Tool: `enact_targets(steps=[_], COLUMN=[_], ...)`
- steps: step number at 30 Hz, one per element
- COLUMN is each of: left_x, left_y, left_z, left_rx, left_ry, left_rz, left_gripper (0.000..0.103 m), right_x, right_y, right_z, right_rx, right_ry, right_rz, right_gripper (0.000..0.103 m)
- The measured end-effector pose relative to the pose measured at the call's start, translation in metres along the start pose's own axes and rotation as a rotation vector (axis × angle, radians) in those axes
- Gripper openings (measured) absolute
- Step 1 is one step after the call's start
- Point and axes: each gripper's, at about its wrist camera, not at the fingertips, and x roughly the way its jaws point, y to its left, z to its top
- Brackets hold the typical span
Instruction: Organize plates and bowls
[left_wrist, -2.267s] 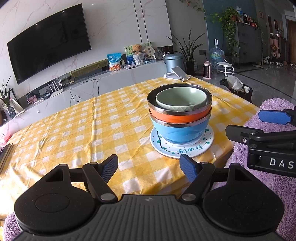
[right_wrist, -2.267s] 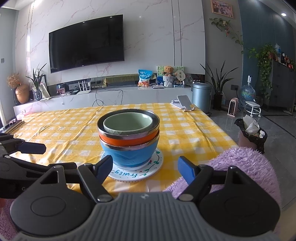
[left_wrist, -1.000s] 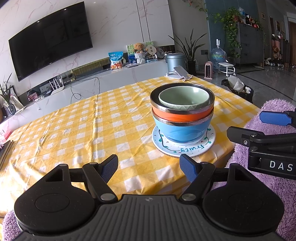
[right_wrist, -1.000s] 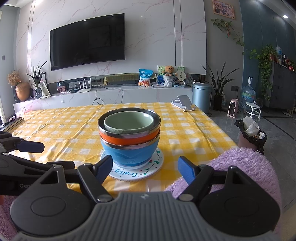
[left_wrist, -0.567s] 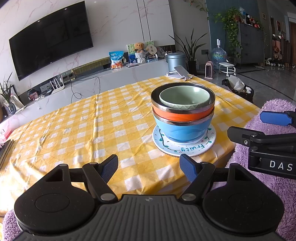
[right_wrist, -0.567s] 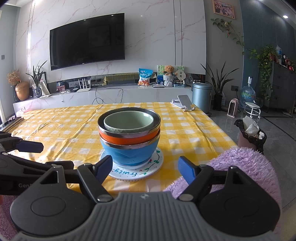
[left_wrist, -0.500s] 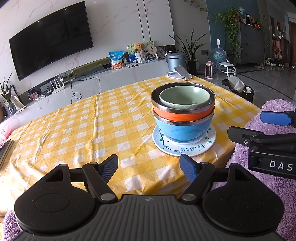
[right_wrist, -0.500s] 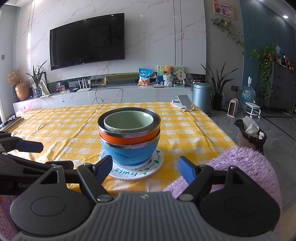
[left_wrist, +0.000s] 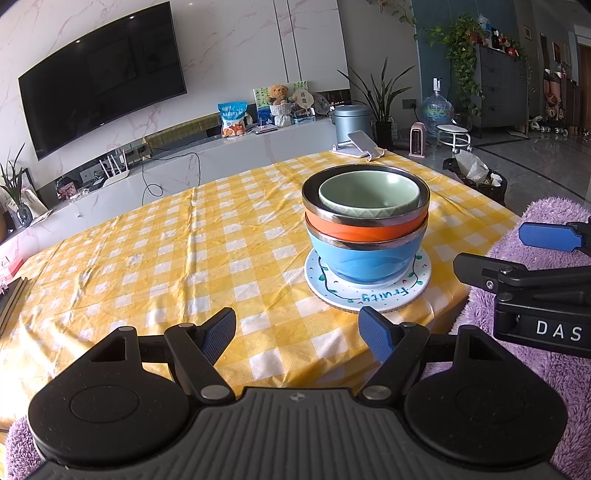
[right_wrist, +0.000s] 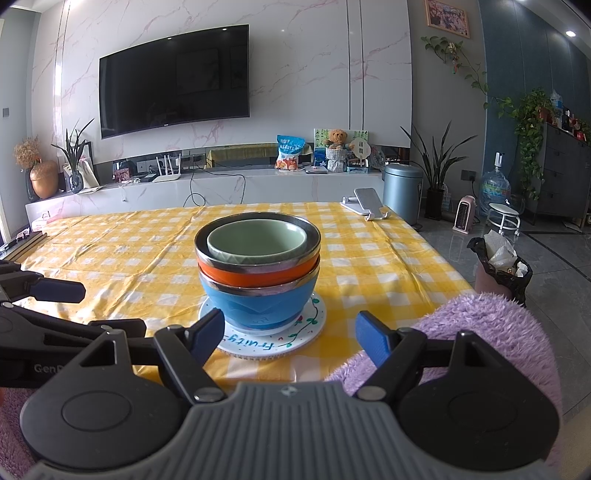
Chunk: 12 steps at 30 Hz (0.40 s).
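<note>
A stack of bowls stands on a white "Fruity" plate (left_wrist: 373, 293) (right_wrist: 266, 341) near the table's front right corner. A blue bowl (left_wrist: 364, 258) (right_wrist: 258, 304) is at the bottom, an orange bowl (left_wrist: 364, 229) (right_wrist: 255, 275) in it, and a small green bowl (left_wrist: 369, 195) (right_wrist: 256, 242) on top. My left gripper (left_wrist: 297, 334) is open and empty, held back at the front edge, left of the stack. My right gripper (right_wrist: 290, 334) is open and empty, just short of the plate's near rim. It also shows at the right of the left wrist view (left_wrist: 532, 258).
The table wears a yellow checked cloth (left_wrist: 166, 251) (right_wrist: 122, 258). A phone on a stand (left_wrist: 360, 144) (right_wrist: 367, 205) sits at the far right corner. A purple fuzzy cushion (left_wrist: 546, 229) (right_wrist: 491, 332) lies off the table's right front. Dark flat items (right_wrist: 22, 243) lie at the far left edge.
Both grippers have drifted very slightly; the stack sits a touch further right in the left wrist view. The bowls and plate have not moved, and both grippers stay open.
</note>
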Motion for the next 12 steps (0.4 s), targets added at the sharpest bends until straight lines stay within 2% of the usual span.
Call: enact_targets(steps=[12], left_x=[-0.0036], left_y=[-0.0005], left_z=[-0.0005], left_rx=[-0.007], left_ry=[-0.009], left_rz=[-0.01], left_gripper=[0.089], right_x=[-0.0004], right_y=[-0.0005], right_z=[-0.0001], right_rx=[-0.001], right_ry=[0.001], right_rz=[0.0], right_gripper=[0.077])
